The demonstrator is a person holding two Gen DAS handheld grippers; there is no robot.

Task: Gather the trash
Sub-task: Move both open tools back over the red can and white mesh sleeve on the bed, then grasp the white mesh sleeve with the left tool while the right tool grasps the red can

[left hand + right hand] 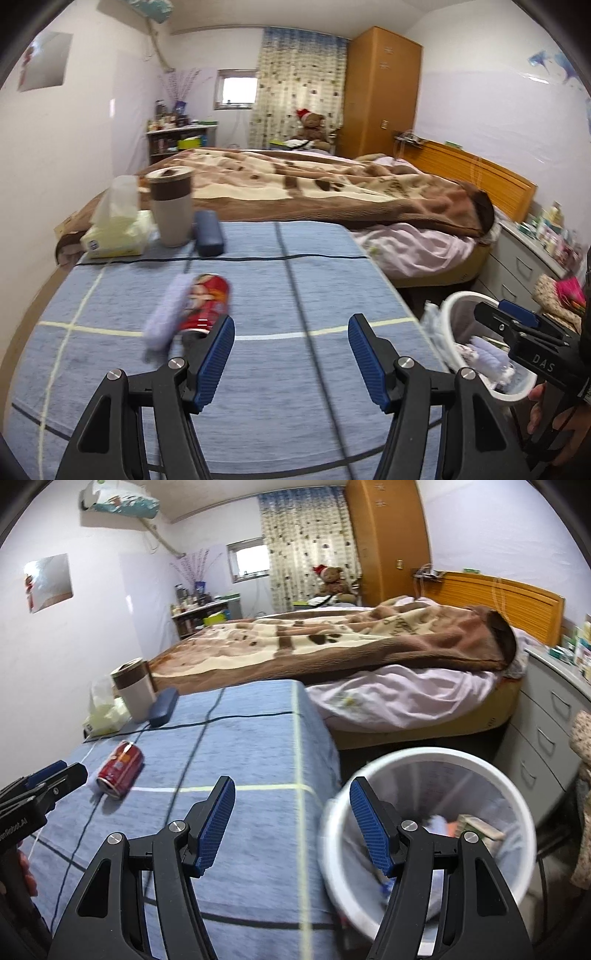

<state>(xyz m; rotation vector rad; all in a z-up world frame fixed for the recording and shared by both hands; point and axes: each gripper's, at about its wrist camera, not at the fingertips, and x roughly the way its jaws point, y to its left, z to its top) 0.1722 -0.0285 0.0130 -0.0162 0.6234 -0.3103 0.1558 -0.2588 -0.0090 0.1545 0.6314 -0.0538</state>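
Observation:
A red drink can [207, 306] lies on its side on the blue checked tablecloth [277, 387], just past my left gripper's left finger. A pale lilac, blurred, soft-looking thing [164, 317] lies against the can's left side. My left gripper [291, 325] is open over the cloth with nothing between its fingers. The white trash bin [424, 755] stands off the table's right edge, with paper and a small box inside. My right gripper [291, 786] is open and empty, one finger over the cloth and the other over the bin. The can [120, 773] also shows in the right wrist view.
At the table's far left stand a tissue pack [110, 236], a tall grey-and-brown cup [171, 206] and a dark blue case [208, 232]. A bed with a brown blanket [314, 188] lies behind the table. Grey drawers [546, 731] stand to the right of the bin.

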